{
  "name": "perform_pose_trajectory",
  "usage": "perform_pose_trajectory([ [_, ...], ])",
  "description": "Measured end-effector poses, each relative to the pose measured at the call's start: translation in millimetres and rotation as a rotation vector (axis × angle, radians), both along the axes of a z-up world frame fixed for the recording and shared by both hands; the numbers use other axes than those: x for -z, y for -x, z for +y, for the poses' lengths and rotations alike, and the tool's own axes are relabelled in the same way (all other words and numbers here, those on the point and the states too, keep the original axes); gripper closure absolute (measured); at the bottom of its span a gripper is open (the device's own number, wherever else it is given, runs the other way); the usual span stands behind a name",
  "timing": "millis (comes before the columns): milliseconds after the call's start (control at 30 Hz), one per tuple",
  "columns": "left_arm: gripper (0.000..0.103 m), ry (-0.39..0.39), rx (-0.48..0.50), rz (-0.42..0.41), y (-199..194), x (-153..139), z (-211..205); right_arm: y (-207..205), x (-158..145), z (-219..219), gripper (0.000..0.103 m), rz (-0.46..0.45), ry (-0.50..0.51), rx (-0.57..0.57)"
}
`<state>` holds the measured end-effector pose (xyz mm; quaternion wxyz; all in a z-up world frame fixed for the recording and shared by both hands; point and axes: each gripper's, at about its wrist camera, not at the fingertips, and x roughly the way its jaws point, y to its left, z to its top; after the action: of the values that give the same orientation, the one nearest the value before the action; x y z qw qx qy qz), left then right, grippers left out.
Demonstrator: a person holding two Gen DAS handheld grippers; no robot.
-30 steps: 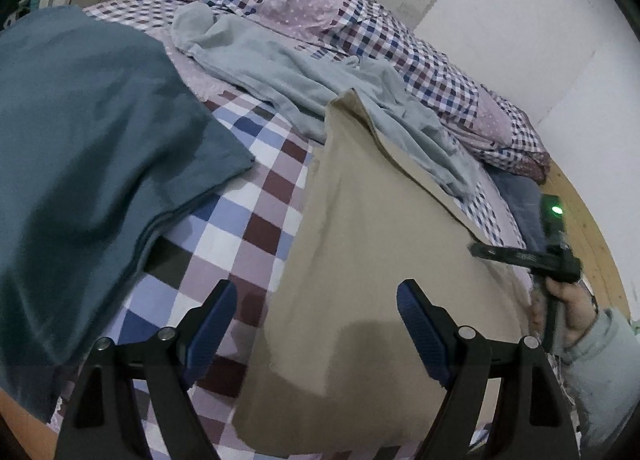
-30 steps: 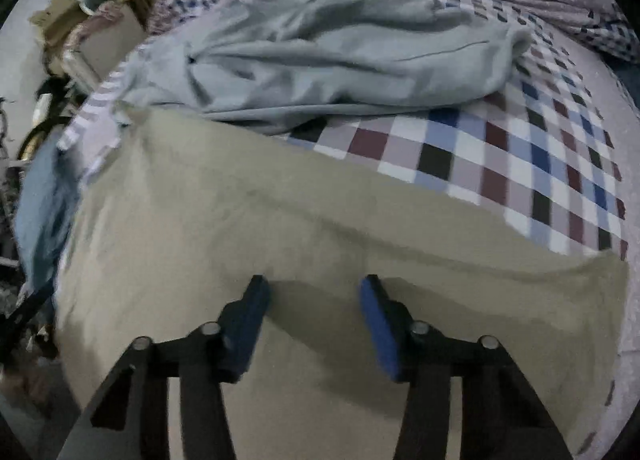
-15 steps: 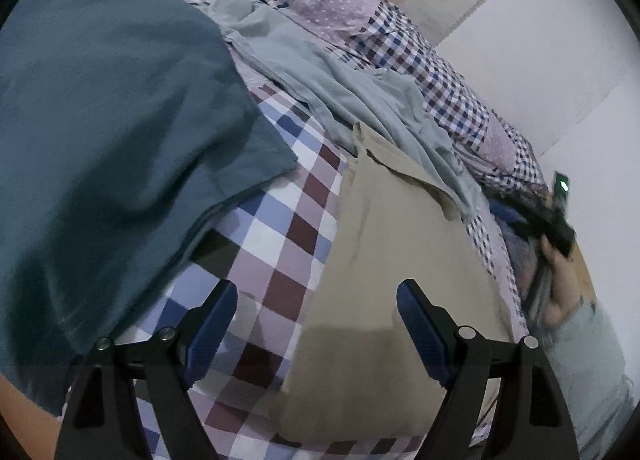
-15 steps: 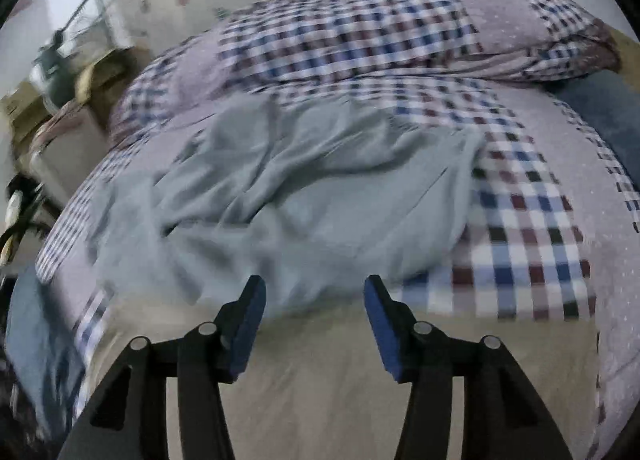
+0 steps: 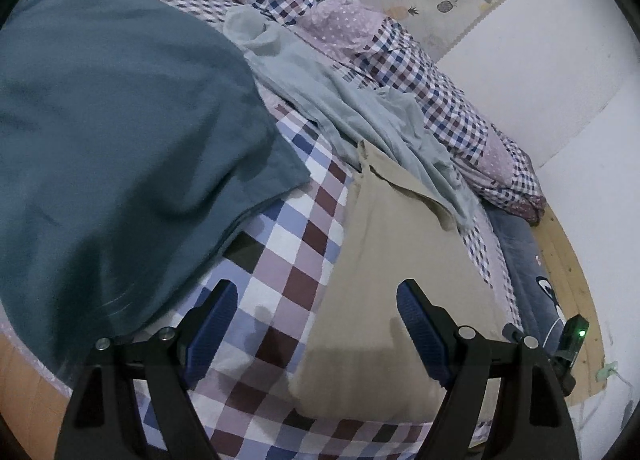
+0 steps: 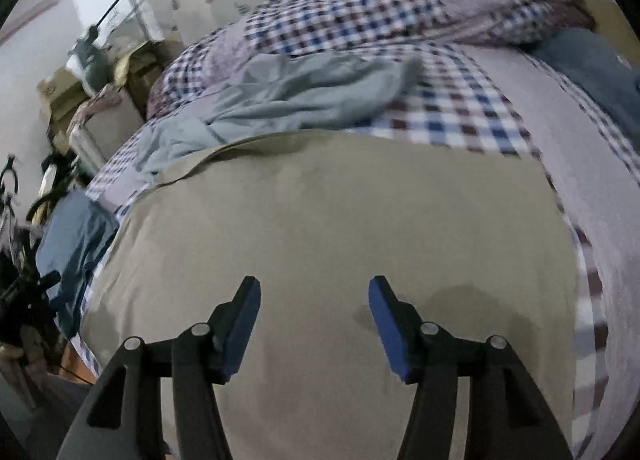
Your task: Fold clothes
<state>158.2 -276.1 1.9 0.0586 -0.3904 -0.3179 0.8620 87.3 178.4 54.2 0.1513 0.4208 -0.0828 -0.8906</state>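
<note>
A: Khaki cotton, folded flat into a smooth rectangle: that khaki folded garment (image 5: 384, 260) lies on the chequered bedsheet (image 5: 288, 260) of white, blue and maroon squares, near the bed's front edge.

B: And the left gripper (image 5: 316, 320)?

A: Its two blue-padded fingers (image 5: 212, 316) stand wide apart with nothing between them. It hangs over the place where the garment's left edge meets the bare sheet.

B: What does the right wrist camera give?

A: The right gripper (image 6: 314, 316) sits above the middle of the same khaki garment (image 6: 340, 212), fingers spread and empty, pads clear of the cloth as far as I can tell.

B: Other clothes?

A: A large teal-blue cloth (image 5: 120, 148) covers the left side of the bed, its corner near the khaki piece but apart from it. A crumpled pale grey-green garment (image 5: 360, 116) lies beyond, and its lower end overlaps the khaki piece's far corner. Behind that is a bunched checked quilt with pink dotted patches (image 5: 400, 56).
</note>
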Motion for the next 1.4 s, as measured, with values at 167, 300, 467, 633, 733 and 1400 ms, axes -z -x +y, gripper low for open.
perform_pose_trajectory([
  [167,0.018,0.022,0.016,0.005,-3,-5,7,0,-4,15,0.043,0.020,0.023,0.029],
  [300,0.018,0.025,0.012,-0.004,-8,-5,7,-2,-7,14,0.043,0.036,0.027,0.028],
  [467,0.018,0.010,0.017,-0.020,-17,-3,11,-6,-6,4,0.043,0.040,0.014,-0.003],
  [633,0.018,-0.021,0.036,-0.031,-27,2,22,-10,-8,-13,0.043,0.043,0.000,-0.048],
  [733,0.018,-0.068,0.047,-0.057,-35,9,31,-13,-8,-30,0.043,0.039,0.009,-0.092],
  [1400,0.018,-0.152,0.057,-0.139,-33,40,40,141,13,-227,0.079,-0.031,-0.160,-0.362],
])
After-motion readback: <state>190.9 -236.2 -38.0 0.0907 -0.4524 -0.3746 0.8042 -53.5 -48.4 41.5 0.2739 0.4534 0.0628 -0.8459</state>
